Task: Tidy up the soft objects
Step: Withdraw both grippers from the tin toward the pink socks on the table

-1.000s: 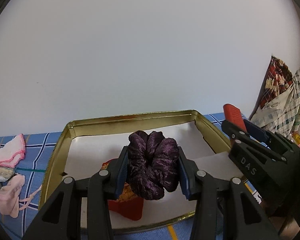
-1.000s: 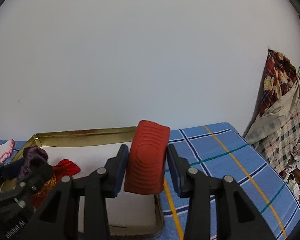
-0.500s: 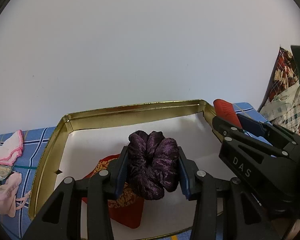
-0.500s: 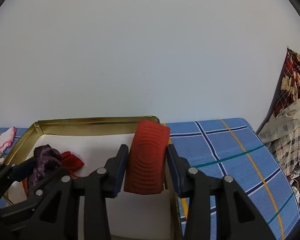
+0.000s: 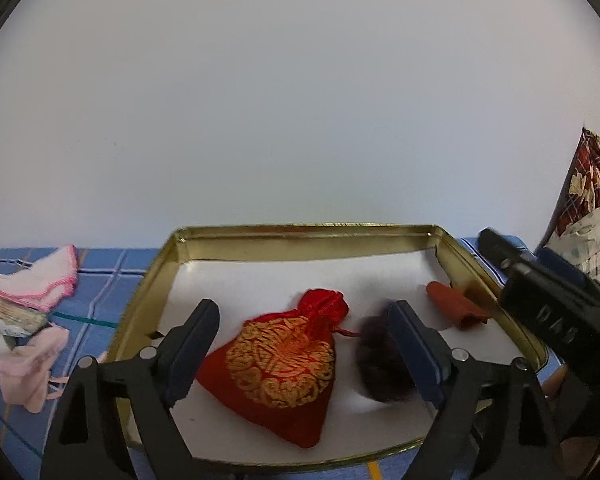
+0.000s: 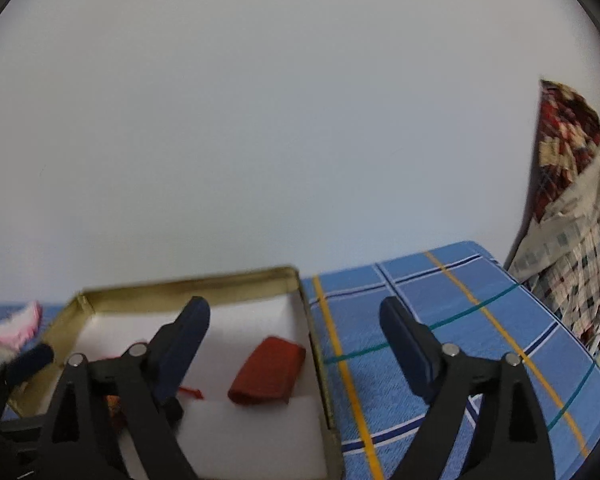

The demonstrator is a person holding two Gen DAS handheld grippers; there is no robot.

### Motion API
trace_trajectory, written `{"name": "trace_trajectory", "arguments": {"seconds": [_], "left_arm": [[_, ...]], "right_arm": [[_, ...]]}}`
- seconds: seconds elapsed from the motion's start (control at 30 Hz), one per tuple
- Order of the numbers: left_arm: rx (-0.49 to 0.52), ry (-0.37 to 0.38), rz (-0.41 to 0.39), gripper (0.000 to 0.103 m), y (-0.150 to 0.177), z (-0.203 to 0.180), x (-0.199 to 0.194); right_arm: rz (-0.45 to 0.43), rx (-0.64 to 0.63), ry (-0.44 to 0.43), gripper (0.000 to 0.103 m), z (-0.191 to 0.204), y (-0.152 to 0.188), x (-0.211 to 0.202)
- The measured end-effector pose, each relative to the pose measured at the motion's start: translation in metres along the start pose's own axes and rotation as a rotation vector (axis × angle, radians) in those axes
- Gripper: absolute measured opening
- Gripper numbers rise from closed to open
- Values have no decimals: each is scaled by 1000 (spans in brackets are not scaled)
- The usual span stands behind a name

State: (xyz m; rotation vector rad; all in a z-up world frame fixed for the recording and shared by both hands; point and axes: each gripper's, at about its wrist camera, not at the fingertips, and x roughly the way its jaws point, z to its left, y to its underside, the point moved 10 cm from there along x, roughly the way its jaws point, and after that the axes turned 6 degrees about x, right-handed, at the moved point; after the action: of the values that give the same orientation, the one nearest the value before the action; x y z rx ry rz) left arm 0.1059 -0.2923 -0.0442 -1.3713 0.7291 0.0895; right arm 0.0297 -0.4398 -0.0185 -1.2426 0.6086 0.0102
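1. Left gripper: jaws opening, spread wide, nothing gripped. The pads touch nothing.
2. Purple scrunchie is blurred. It lies in the gold tin tray, partly behind the left gripper's right-side finger; can't tell if it rests flat on the liner.
3. Red embroidered pouch lies on the tray's white liner, between the left gripper's fingers in view but below them, not touched. Its drawstring neck points to the far side of the tray.
4. Right gripper: jaws opening, wide apart, holding nothing.
5. Red ribbed soft piece lies flat on the white liner near the tray's right wall, free of both pads. In the left wrist view it sits at the tray's right side, beside the scrunchie.
6. Right gripper's left finger hangs over the tray, its right finger over the blue plaid cloth outside the tray.
7. The right gripper body shows in the left wrist view at the right edge, just beyond the tray wall.
8. Left of the tray, on the blue cloth: a folded white cloth with pink trim and a pale pink item with straps. Both outside the tray.
9. Pile of plaid fabric sits at far right, off the blue cloth.
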Motion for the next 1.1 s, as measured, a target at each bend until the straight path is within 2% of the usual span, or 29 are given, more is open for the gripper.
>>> {"name": "trace_trajectory", "arguments": {"seconds": [0.17, 0.27, 0.37, 0.53, 0.67, 0.97, 1.1], "left_arm": [[25, -75, -59, 88, -5, 6, -13], [35, -118, -88, 88, -6, 16, -23], [23, -139, -118, 88, -5, 24, -32], [3, -190, -169, 88, -1, 47, -49], [-25, -192, -212, 88, 2, 59, -66], [-10, -200, -227, 88, 6, 64, -84], [-20, -190, -228, 88, 8, 65, -91]], "right_arm": [[-89, 3, 37, 89, 0, -11, -15], [-176, -15, 65, 89, 2, -19, -33], [-251, -47, 83, 98, 9, -26, -50], [-285, -62, 80, 99, 14, -28, -59], [-277, -51, 99, 99, 10, -26, -61], [-402, -70, 198, 99, 13, -28, -99], [-475, -53, 221, 103, 10, -32, -119]]}}
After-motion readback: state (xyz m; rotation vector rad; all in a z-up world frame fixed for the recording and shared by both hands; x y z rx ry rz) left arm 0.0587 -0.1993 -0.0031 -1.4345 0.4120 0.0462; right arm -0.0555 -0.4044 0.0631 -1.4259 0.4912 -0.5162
